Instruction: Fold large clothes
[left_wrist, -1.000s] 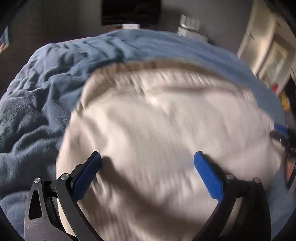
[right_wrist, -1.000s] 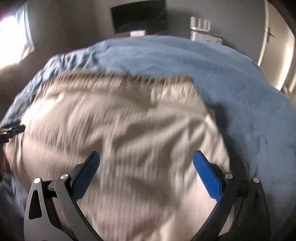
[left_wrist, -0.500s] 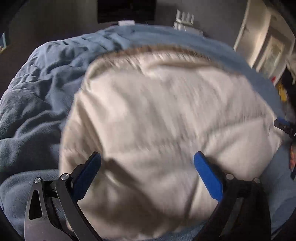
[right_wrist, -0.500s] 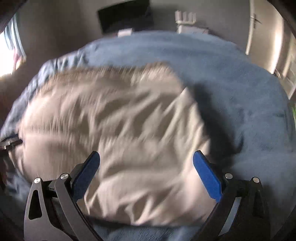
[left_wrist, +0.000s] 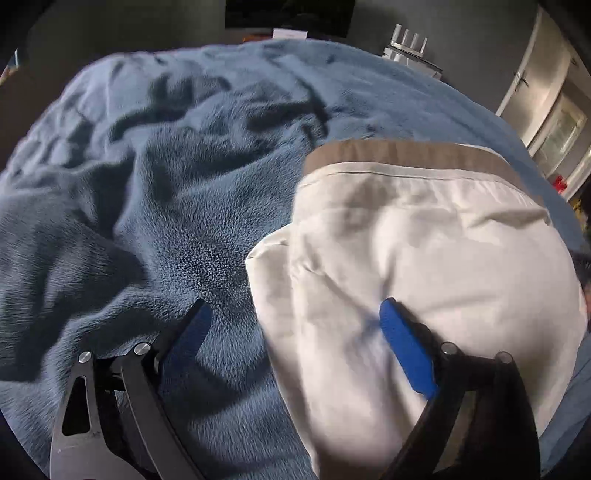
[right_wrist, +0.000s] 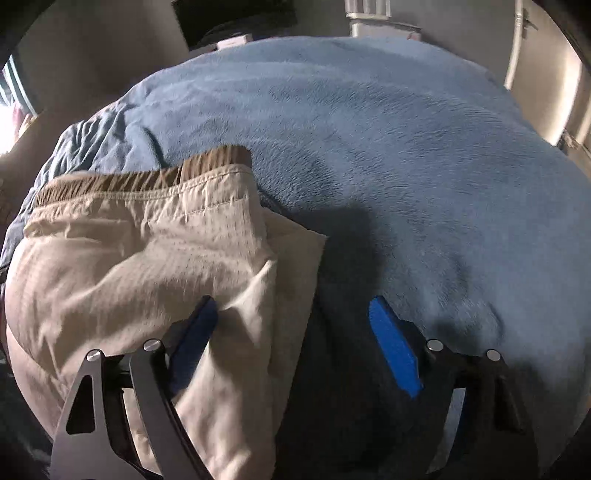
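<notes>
On the blue bed (left_wrist: 192, 206), beige trousers (left_wrist: 424, 258) now straddled at opposite side edges; left tongs (left_wrist: 291, 334) and right tongs (right_wrist: 291, 332) closing, gripping nothing yet; next fold likely.

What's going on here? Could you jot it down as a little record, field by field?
Surface: blue fleece blanket over a bed
Garment: beige trousers, folded, lying on the blanket
Waistband: brown waistband at the far end
Left gripper: jaws closing, straddling the garment's left edge, pads not pressing
Right gripper: jaws closing, straddling the garment's right edge, pads not pressing
Background: grey wall, door; details unclear
</notes>
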